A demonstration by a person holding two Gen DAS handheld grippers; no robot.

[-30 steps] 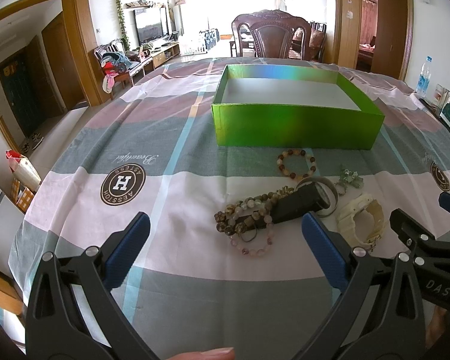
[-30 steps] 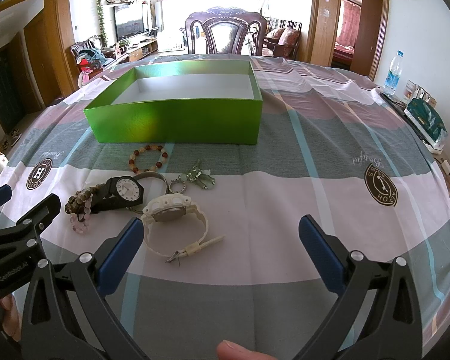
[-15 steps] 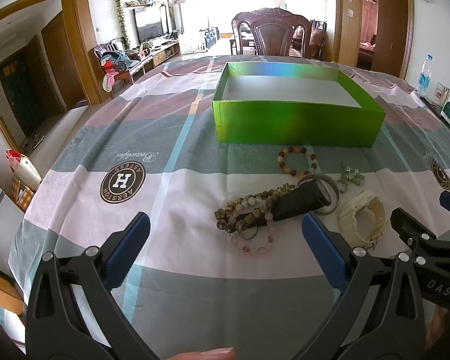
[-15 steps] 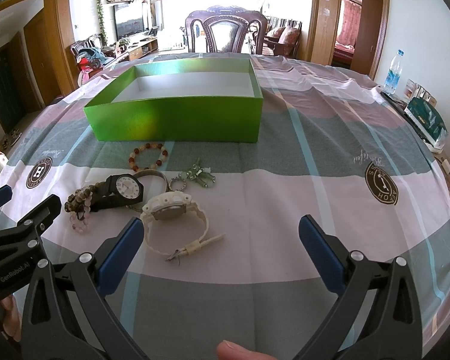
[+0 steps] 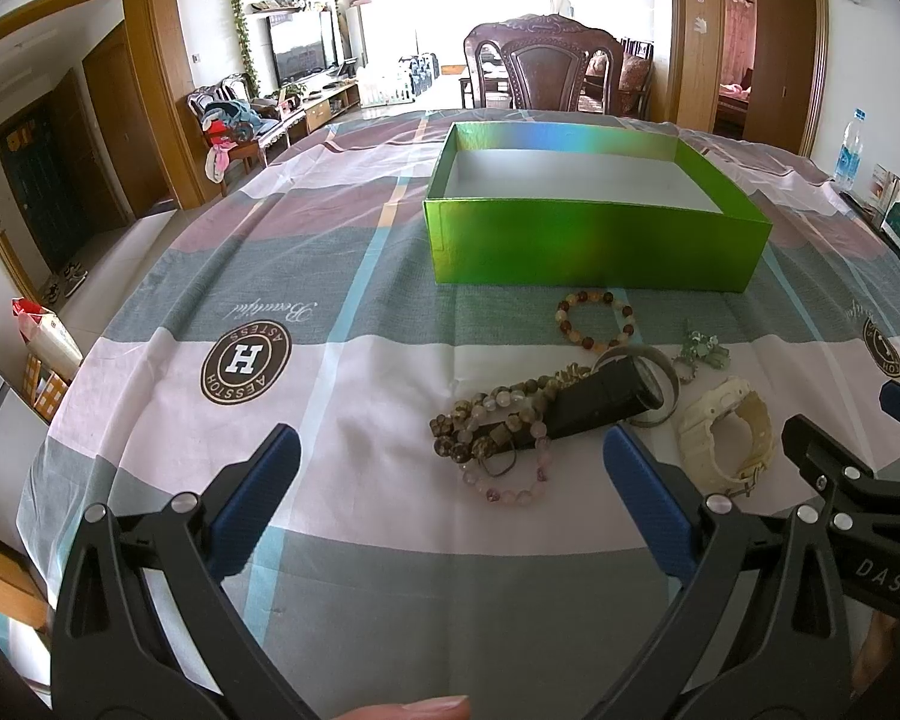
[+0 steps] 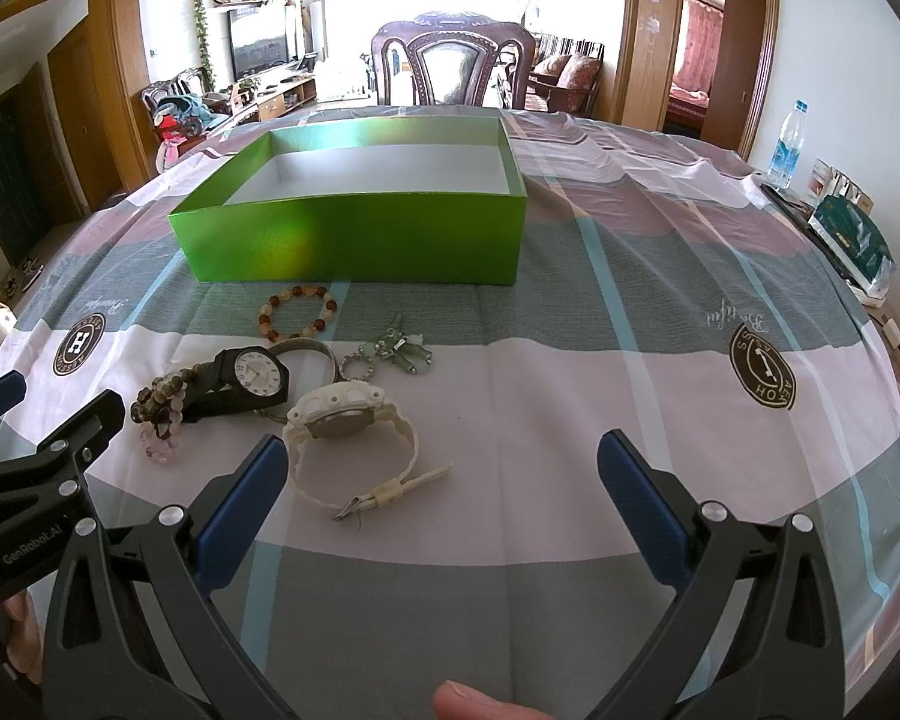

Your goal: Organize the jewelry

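An empty green box (image 5: 594, 240) (image 6: 354, 234) stands on the tablecloth. In front of it lie an amber bead bracelet (image 5: 595, 319) (image 6: 298, 312), a black watch (image 5: 606, 396) (image 6: 240, 381), brown and pink bead bracelets (image 5: 492, 426) (image 6: 156, 405), a silver bangle (image 5: 660, 387), a green charm keyring (image 5: 703, 353) (image 6: 393, 351) and a white watch (image 5: 729, 441) (image 6: 351, 438). My left gripper (image 5: 450, 480) is open, just short of the bead bracelets. My right gripper (image 6: 441, 483) is open, with the white watch by its left finger.
A water bottle (image 6: 787, 147) and packets (image 6: 852, 240) sit at the table's right edge. A wooden chair (image 6: 456, 63) stands behind the table. The tablecloth (image 6: 660, 312) is bare to the right of the jewelry.
The left wrist view has shifted slightly, so the jewelry sits a little farther away and higher. The right gripper has not moved. Both grippers stay open.
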